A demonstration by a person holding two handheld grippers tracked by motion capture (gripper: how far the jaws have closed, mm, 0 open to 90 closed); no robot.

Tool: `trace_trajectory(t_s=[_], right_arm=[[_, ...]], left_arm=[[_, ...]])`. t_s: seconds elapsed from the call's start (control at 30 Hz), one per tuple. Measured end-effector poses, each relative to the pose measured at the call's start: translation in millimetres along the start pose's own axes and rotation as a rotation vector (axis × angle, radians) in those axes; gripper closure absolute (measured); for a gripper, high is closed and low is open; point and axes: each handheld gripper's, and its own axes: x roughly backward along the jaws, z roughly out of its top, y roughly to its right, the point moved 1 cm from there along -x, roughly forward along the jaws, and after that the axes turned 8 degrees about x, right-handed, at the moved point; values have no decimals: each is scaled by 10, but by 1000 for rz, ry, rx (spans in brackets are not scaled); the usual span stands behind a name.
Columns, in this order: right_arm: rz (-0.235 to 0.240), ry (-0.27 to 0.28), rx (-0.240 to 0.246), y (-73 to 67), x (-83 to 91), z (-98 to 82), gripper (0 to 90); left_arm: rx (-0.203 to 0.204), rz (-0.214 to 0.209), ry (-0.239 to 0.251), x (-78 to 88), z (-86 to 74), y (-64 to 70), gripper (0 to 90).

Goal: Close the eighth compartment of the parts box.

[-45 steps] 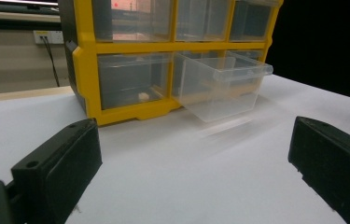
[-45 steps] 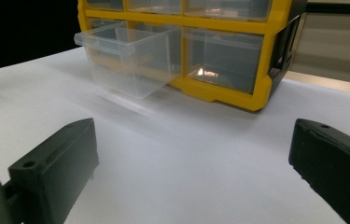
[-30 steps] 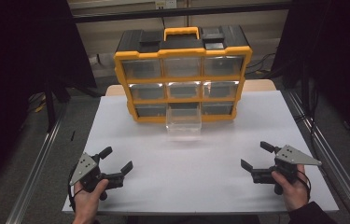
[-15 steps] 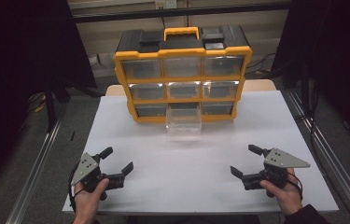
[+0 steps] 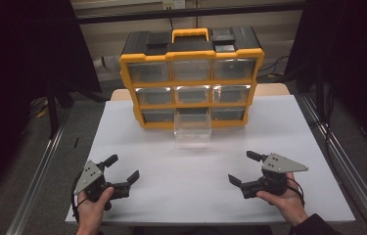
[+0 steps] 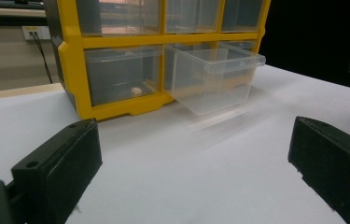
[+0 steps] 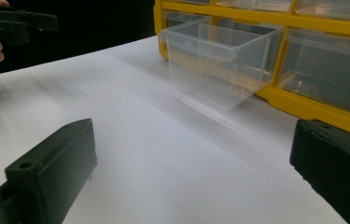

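Note:
A yellow and black drawer cabinet (image 5: 191, 78) stands at the far middle of the white table (image 5: 210, 196). Its bottom-middle clear drawer (image 5: 193, 126) is pulled out and tips down onto the table. The drawer looks empty in the left gripper view (image 6: 214, 77) and the right gripper view (image 7: 219, 60). My left gripper (image 5: 123, 167) sits open near the front left, held in a hand. My right gripper (image 5: 240, 167) is open at the front right, turned toward the drawer. Both have wide jaws with nothing between them (image 6: 193, 177) (image 7: 193, 172).
A small pale object (image 6: 136, 90) lies inside the cabinet's bottom-left drawer. The other drawers are pushed in. Metal frame rails (image 5: 39, 166) run along both sides of the table. In the right gripper view, the left gripper (image 7: 9, 28) shows at far upper left.
My right gripper has slid left, toward the table's middle, staying open. The left gripper and the drawer have not moved.

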Motion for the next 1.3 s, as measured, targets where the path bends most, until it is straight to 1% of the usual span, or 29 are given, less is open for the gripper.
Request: trace_trajectory(t_s=[0.03,0.07,0.1,0.13,0.17,0.23,0.33,0.37,0.4,0.43,0.47,0.53,0.6,0.67,0.7,0.77,0.8,0.9,0.97,1.0,1.03,1.07,1.13,1.2,1.23,1.27,1.3], right_arm=[[0,0,0,0,0,0,0],[-7,2,5,-23,-37,22,1],[9,3,-3,-32,-49,32,0],[12,9,-10,-40,-65,38,3],[19,11,-12,-46,-79,46,5],[22,13,-16,-57,-97,53,5],[38,11,-21,-75,-141,76,4],[45,11,-18,-78,-156,82,6],[55,11,-23,-87,-173,88,9],[64,9,-24,-92,-187,94,9],[67,9,-23,-96,-204,101,8],[77,3,-22,-112,-245,114,9],[84,1,-29,-124,-280,127,10],[94,2,-26,-136,-338,159,13],[94,2,-26,-136,-338,159,13],[108,5,-25,-148,-373,184,13],[108,4,-28,-158,-397,202,13],[114,11,-15,-170,-451,250,13],[123,14,-13,-179,-487,276,13],[122,14,-11,-187,-512,293,13],[125,16,-7,-200,-547,314,18],[125,16,-7,-200,-547,314,18],[140,21,-3,-216,-592,331,27],[143,13,-5,-234,-624,343,28],[157,18,-5,-245,-650,349,31],[153,14,-4,-253,-660,354,32],[162,21,-1,-260,-679,360,32]], left_arm=[[0,0,0,0,0,0,24],[23,-5,6,-3,-7,3,24],[23,-5,6,-3,-7,3,24],[10,1,-4,-1,-5,-4,24],[8,1,-5,-3,-4,-6,24],[13,-6,2,-11,-4,-4,24],[12,-6,-1,-17,-3,-5,24],[10,3,-5,-16,-4,-4,24],[10,-2,-7,-19,-6,-7,24],[8,4,-8,-21,-7,-11,24],[16,1,-9,-25,-10,-10,24],[11,7,-13,-16,-10,-18,24],[7,10,-7,-11,-8,-20,24],[11,6,-6,-9,-8,-17,24],[10,0,-7,-10,-8,-20,24],[14,8,-8,-17,-7,-16,24],[13,5,-10,-22,-6,-17,24],[10,3,-11,-25,-4,-21,24],[10,8,-9,-20,-3,-21,24],[14,7,-10,-18,-4,-19,24],[10,7,-8,-17,-3,-23,24],[11,8,-8,-16,-3,-23,24],[5,8,-13,-10,-2,-29,24],[11,8,-9,-12,-1,-27,24],[11,9,-8,-12,-1,-27,24],[-3,10,-18,-4,2,-36,24],[-3,10,-18,-4,2,-35,24]])
